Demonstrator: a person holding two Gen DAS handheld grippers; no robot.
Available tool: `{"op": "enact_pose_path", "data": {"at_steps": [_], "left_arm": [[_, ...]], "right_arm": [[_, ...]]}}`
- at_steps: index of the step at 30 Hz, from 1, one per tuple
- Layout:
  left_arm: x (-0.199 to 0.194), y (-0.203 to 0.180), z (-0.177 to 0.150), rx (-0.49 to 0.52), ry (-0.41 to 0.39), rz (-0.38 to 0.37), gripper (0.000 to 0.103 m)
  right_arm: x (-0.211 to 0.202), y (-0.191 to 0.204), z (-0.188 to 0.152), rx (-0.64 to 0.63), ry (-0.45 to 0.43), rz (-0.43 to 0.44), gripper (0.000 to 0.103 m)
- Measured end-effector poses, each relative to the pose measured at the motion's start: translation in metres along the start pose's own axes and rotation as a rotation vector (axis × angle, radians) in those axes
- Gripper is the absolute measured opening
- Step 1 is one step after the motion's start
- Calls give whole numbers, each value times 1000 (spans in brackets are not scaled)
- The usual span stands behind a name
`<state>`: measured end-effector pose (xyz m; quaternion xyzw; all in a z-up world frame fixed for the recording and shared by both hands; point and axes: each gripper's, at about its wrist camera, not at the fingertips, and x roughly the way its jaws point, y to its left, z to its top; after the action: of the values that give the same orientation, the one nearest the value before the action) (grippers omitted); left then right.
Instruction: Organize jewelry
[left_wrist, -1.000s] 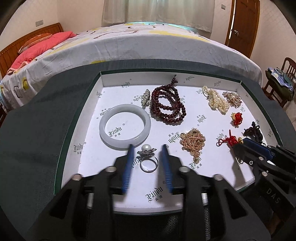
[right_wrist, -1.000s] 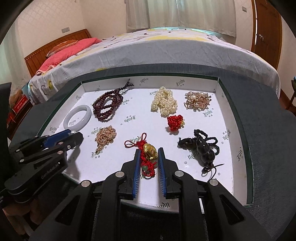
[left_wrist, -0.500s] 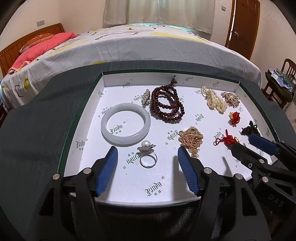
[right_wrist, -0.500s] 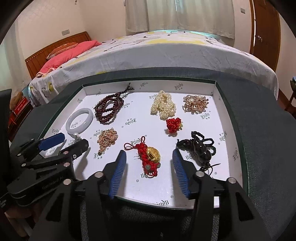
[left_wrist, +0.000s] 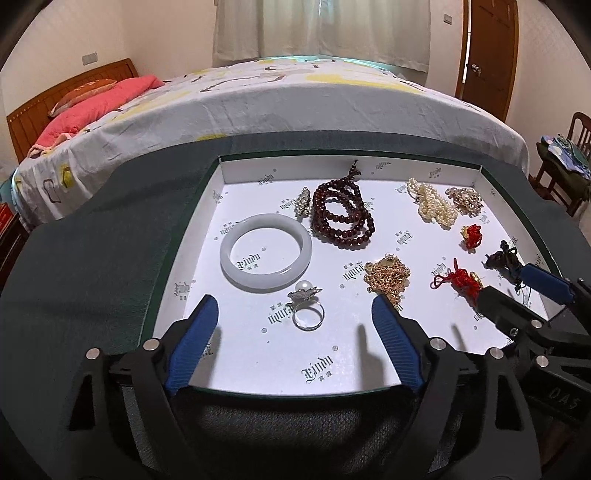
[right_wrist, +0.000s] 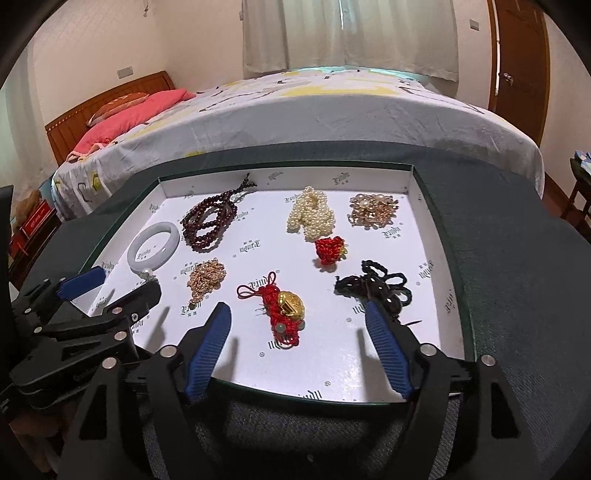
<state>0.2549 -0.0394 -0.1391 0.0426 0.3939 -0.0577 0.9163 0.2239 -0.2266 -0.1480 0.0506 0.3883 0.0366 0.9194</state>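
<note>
Both grippers hover at the near edge of the white tray (left_wrist: 236, 173), which sits on a dark-covered table (left_wrist: 92, 266) with a bed beyond. The left gripper (left_wrist: 293, 314) has its jaws released and spread wide, holding nothing; the pearl ring (left_wrist: 307, 308) lies on the tray floor between them, just near of the white bangle (left_wrist: 266, 252). The right gripper (right_wrist: 297, 321) is likewise released and empty, with the red knotted charm with gold piece (right_wrist: 284, 308) lying between its jaws.

Elsewhere in the tray, each well apart:
- dark red bead strand (left_wrist: 341, 219), far centre;
- pearl cluster (right_wrist: 312, 218) and gold-pearl piece (right_wrist: 373, 210), far right;
- gold chain (right_wrist: 207, 275), small red knot (right_wrist: 328, 249), black cord piece (right_wrist: 373, 288).

Judgement: every piece lies loose and separate in the tray, so the sorting looks at or near its end. Any further move calls for choosing a piece, lowering over it and clenching squarely; the thin ring would slip easily.
</note>
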Motion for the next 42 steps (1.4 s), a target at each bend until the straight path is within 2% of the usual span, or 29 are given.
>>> {"op": "enact_pose_path", "data": {"at_steps": [3, 12, 19, 31, 42], "left_arm": [[-4, 0, -2, 3, -2, 10, 87], [-36, 3, -11, -4, -23, 48, 90], [-87, 2, -18, -23, -75, 76, 94], [-187, 2, -36, -50, -200, 70, 95], [-242, 0, -47, -66, -284, 51, 99]], "right_arm": [[-4, -3, -1, 11, -11, -10, 78], [-30, -9, -8, 26, -31, -39, 79], [-69, -5, -12, 21, -65, -41, 79], [-169, 5, -22, -5, -191, -43, 82], [-220, 13, -33, -40, -269, -62, 83]]}}
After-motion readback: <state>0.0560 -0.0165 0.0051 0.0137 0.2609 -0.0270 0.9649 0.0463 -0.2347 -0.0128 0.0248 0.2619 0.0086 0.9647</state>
